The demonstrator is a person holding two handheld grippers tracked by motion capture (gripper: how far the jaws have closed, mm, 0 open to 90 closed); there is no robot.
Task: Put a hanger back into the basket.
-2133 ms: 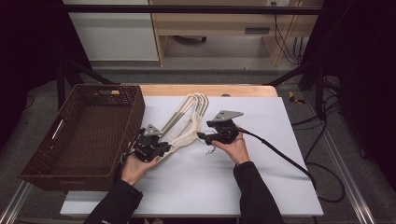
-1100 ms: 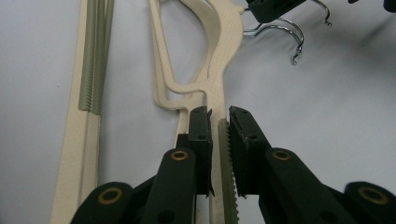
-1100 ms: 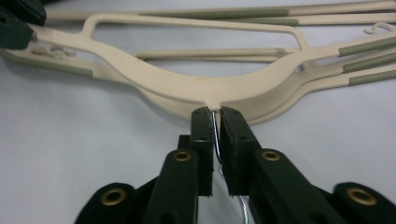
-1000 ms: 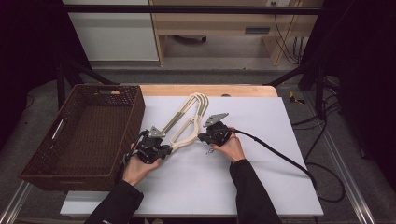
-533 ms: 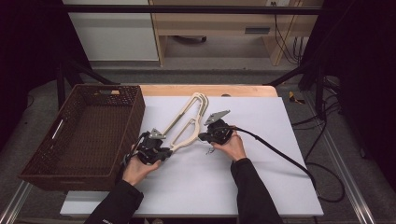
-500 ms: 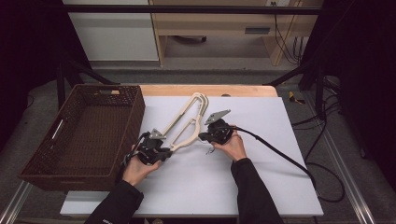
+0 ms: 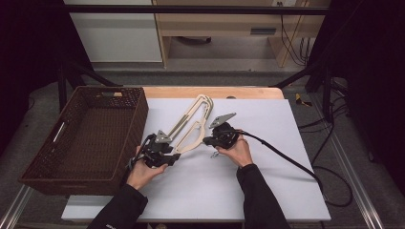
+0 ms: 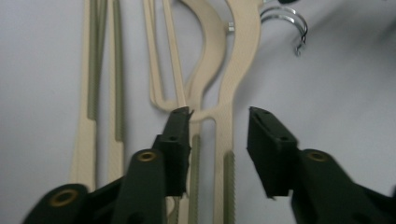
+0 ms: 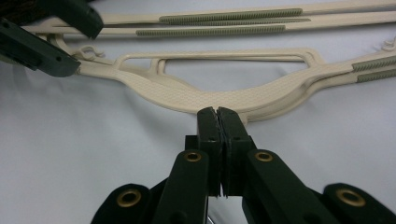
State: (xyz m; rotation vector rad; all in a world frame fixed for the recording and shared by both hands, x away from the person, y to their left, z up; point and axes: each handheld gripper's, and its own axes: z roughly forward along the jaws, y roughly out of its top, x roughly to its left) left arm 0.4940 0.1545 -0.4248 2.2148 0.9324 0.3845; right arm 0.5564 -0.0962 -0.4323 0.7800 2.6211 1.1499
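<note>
left hand-held gripper (image 8: 218,126) just opened off hangers (image 8: 224,84) | hooks (image 8: 285,23) cut off

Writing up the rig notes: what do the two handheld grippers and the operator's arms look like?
Both are black two-jaw tools. The left gripper has blocky black jaws on arms with brass-coloured pivot rivets, as does the right gripper. In the high view each carries a grey three-cornered plate on top, and a thick black cable trails from the right one. The person wears dark long sleeves.
</note>
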